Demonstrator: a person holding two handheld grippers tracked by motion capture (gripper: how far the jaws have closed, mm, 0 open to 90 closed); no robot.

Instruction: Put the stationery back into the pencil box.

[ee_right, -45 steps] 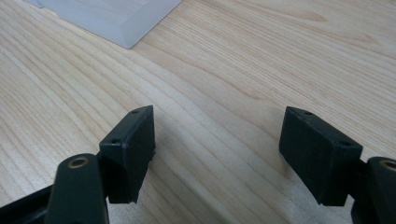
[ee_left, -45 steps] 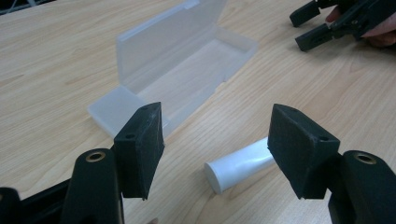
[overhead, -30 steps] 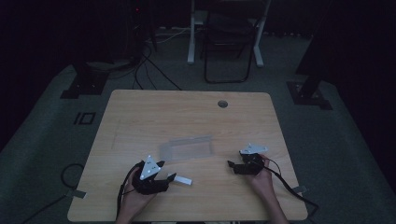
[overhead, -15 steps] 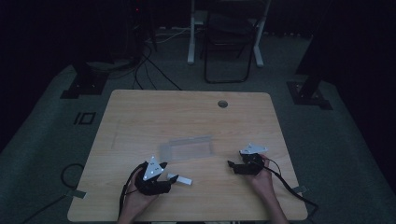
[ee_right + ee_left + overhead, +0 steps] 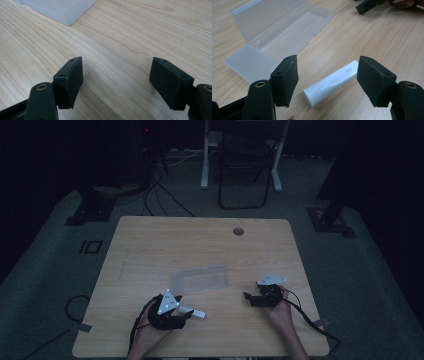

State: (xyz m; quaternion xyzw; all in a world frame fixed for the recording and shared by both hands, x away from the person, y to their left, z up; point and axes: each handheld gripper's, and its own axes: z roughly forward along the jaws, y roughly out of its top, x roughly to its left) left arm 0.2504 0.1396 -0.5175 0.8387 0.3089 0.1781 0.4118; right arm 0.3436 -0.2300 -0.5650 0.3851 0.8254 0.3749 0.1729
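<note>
White tube [image 5: 331, 82] lying flat, crosswise

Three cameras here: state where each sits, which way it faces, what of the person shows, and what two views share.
High view: above the person's side, facing forward and down on the table; forearms, hands, left gripper, right gripper.
Left gripper view: on that gripper, looking between open jaws at the white tube; a hand's edge shows top right.
Right gripper view: low over bare wood, jaws open.
Shared: the clear case.

Overhead table [image 5: 150, 245] view, two close gripper views
</note>
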